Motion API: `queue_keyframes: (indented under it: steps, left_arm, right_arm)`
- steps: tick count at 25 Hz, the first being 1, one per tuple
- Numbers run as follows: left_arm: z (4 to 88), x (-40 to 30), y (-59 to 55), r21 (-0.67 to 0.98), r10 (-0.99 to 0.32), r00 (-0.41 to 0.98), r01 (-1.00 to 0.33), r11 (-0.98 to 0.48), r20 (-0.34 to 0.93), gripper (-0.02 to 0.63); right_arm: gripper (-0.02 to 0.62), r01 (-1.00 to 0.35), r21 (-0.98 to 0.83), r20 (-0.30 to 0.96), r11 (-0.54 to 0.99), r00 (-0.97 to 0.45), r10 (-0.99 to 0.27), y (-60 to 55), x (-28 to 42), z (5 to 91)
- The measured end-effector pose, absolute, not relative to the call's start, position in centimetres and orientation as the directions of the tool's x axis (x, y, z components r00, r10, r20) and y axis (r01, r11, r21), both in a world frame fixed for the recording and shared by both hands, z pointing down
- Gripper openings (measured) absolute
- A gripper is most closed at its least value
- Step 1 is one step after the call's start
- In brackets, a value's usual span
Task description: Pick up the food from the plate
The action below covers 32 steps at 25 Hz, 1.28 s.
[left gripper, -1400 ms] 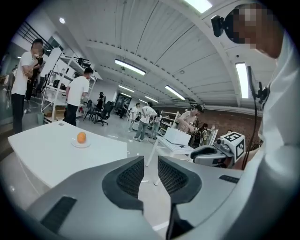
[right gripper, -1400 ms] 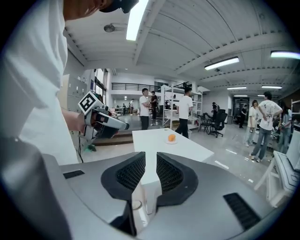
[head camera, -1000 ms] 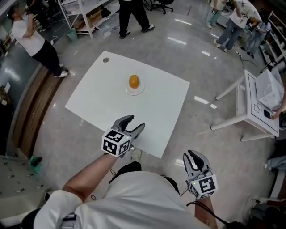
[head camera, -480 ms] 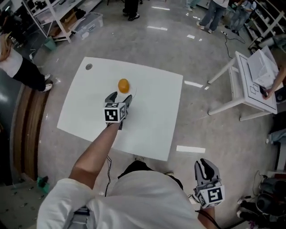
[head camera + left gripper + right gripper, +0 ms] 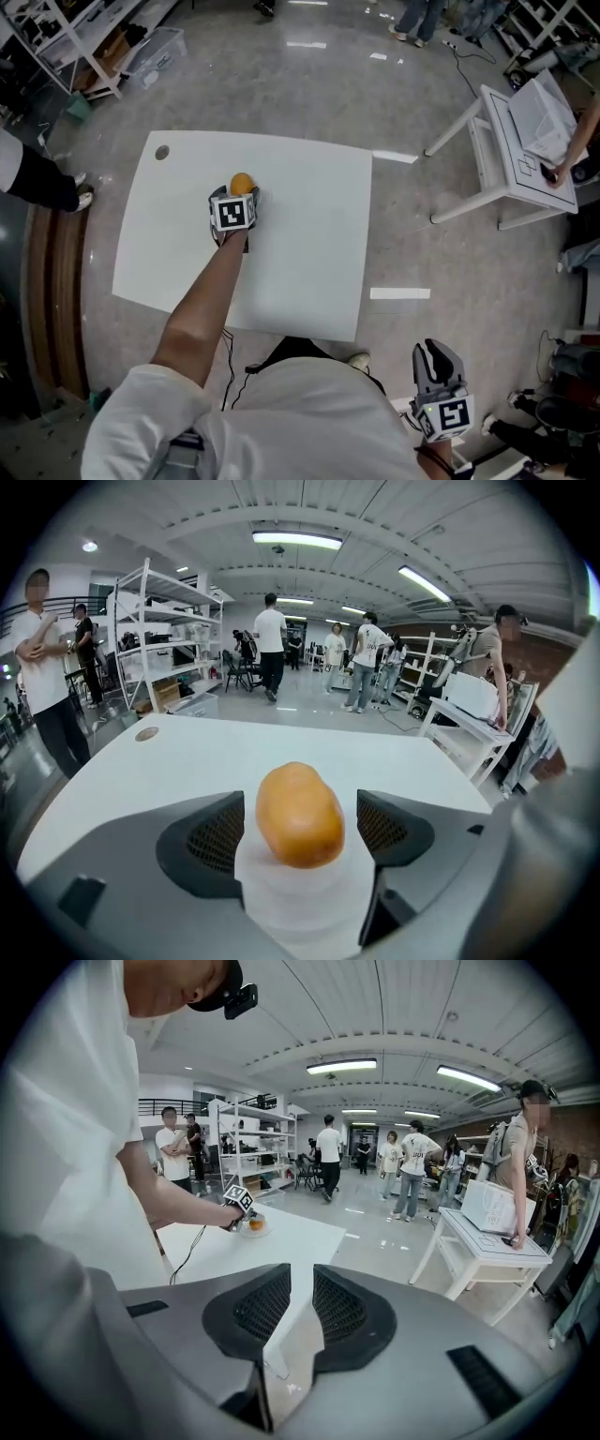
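Currently my left gripper (image 5: 240, 194) is reached out over the white table (image 5: 309, 253), jaws wide and opening, one on either side of the food (image 5: 298, 815). The pads are not on it: the left gripper view shows a thin gap on each side, so nothing is gripped. The food is a smooth orange oval lump, sitting about mid-plate on a small white plate (image 5: 302, 907). The plate is on the far half of the table, a bit left of middle, clear of the edges. In the head view only the top of the food shows past the gripper body, and the plate is mostly hidden under it. A small round dark spot (image 5: 162, 152) sits at the table's far left corner, well apart from the plate. My right gripper (image 5: 438, 359) hangs low at near right, off the table and over the floor (image 5: 450, 262), well apart from the food. Its jaws are close, with a narrow slit between them and nothing in it, so it's empty. The right gripper view looks across at the table, with my left arm (image 5: 202, 300) stretched to the plate. A white side table (image 5: 502, 155) at far right has a white box (image 5: 489, 1206) on it and a person (image 5: 517, 1162) beside it. A white strip (image 5: 400, 293) lies on the floor right of the table. Shelving (image 5: 155, 639) stands at far left, with several people (image 5: 370, 663) far back.
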<state>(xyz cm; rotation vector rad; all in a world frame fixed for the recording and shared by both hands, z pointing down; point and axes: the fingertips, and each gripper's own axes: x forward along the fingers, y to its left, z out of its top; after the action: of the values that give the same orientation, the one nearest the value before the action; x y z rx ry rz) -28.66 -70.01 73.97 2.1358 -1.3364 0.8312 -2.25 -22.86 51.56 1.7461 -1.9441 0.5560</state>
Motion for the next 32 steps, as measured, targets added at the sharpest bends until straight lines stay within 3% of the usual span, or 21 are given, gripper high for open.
queue_keyframes:
  steps: [15,32]
  left_arm:
    - [75.9,-28.6,-72.8,0.05,-0.597,0.326,-0.901,-0.431,0.733,0.364]
    - [64.9,-28.5,-62.7,0.093,-0.625,0.457,-0.846,-0.525,0.633,0.36]
  right_arm:
    - [0.083,-0.994,0.009,0.616,0.113,-0.083,-0.784,-25.0,-2.8,52.5]
    - [0.081,-0.974,-0.021,0.547,0.225,-0.199,-0.813,-22.4,-3.1,51.7]
